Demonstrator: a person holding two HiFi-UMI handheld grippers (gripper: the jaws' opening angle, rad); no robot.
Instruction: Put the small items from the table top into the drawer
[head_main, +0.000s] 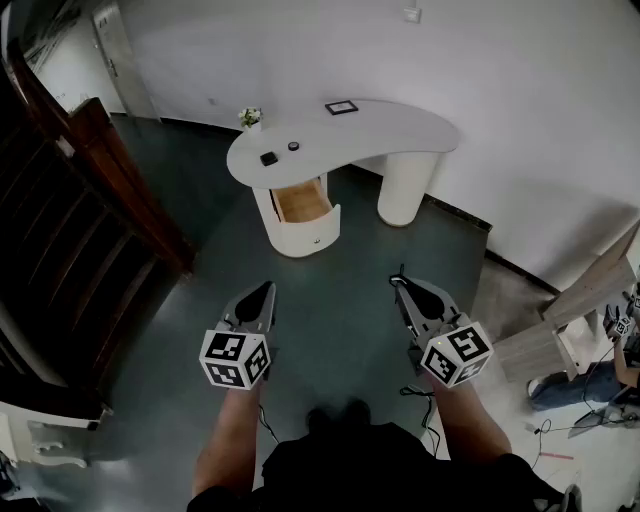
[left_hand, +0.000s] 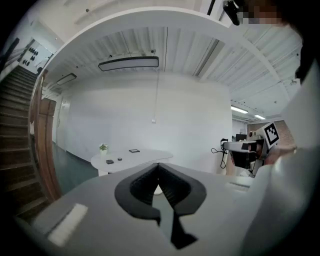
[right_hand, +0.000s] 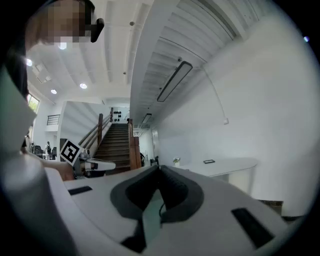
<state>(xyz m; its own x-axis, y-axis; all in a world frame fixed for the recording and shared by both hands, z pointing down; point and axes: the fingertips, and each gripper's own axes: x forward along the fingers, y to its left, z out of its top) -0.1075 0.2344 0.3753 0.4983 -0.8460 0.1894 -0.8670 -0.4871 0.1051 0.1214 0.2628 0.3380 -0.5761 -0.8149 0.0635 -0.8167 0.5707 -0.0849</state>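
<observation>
A white curved desk stands far ahead by the wall, with its wood-lined drawer pulled open below the left end. On the top lie a small black square item and a small dark round item. My left gripper and right gripper are held low over the floor, well short of the desk. Both have their jaws together with nothing between them. In the left gripper view the left gripper points at the distant desk. The right gripper points left of the desk.
A framed picture and a small potted plant also stand on the desk. A dark wooden staircase fills the left side. Wooden furniture and a seated person are at the right. A cable lies on the floor.
</observation>
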